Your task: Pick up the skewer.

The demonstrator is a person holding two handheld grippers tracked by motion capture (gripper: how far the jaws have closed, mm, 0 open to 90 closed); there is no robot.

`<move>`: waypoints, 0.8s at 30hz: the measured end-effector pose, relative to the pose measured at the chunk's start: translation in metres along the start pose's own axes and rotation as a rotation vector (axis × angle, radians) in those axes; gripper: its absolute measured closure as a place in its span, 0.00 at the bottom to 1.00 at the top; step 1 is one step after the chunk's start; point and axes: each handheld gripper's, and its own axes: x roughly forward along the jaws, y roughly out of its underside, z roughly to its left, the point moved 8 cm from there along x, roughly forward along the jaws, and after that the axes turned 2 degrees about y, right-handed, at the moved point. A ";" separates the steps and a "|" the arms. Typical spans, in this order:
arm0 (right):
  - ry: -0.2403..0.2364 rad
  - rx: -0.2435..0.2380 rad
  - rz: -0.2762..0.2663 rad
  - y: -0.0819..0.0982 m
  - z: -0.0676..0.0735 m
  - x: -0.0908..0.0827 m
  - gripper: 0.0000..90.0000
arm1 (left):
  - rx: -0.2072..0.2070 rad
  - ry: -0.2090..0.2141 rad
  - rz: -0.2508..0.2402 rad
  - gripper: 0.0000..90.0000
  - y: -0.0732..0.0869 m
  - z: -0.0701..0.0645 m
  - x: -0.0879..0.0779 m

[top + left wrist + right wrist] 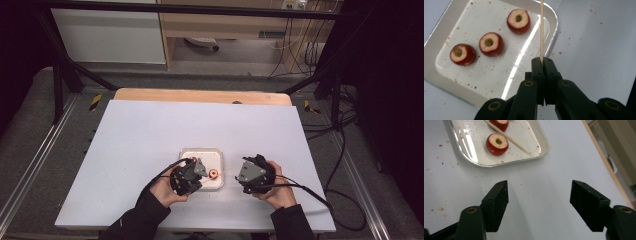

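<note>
Black left jaws: the left gripper (541,62) has its jaws pressed together on the near end of a thin wooden skewer (541,30); no gap shows between them apart from the stick.
Skewer: it runs straight away from the left jaws and passes over the right rim of the tray; in the right gripper view (507,137) it lies slantwise above the tray, its tip close to the tray's near right corner.
Right jaws: the right gripper (539,200) stands wide open, nothing between the jaws, bare surface below them; they touch nothing.
Right gripper place: in the high view (252,175) it sits to the right of the tray, apart from it, held in the person's right hand.
Left gripper place: in the high view (187,177) it is at the near left part of the tray, in the person's left hand.
Tray: a white, shallow, rounded-corner tray (439,75) near the middle of the near half of the pale surface (150,130).
Tray contents: three red cored fruits, cut tops showing pale flesh with a hole in the middle, lie in a loose diagonal row: left fruit (462,54), middle fruit (491,44), far fruit (518,21). None touches another.
Crumbs: small reddish specks are scattered in the tray and on the surface around it.
</note>
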 end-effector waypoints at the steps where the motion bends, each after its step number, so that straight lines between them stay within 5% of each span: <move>1: 0.000 0.000 0.000 0.000 0.000 0.000 0.34 | 0.000 0.000 0.000 0.98 0.000 0.000 0.000; 2: -0.011 0.090 -0.005 0.007 -0.003 -0.001 0.31 | -0.006 -0.002 -0.013 0.98 0.003 0.001 -0.002; 4: -0.029 0.181 -0.010 0.013 -0.004 0.000 0.25 | -0.028 -0.007 -0.041 0.98 0.009 0.004 -0.006; 8: -0.070 0.300 0.008 0.023 -0.004 0.002 0.19 | -0.068 -0.019 -0.108 0.98 0.020 0.010 -0.013; 11: -0.108 0.444 0.007 0.032 -0.001 0.002 0.15 | -0.114 -0.030 -0.184 0.98 0.027 0.013 -0.020; 18: -0.169 0.580 0.019 0.034 0.004 0.004 0.06 | -0.184 -0.068 -0.289 0.98 0.041 0.017 -0.029; 24: -0.207 0.645 -0.017 0.026 0.005 0.004 0.05 | -0.245 -0.085 -0.358 0.98 0.058 0.023 -0.035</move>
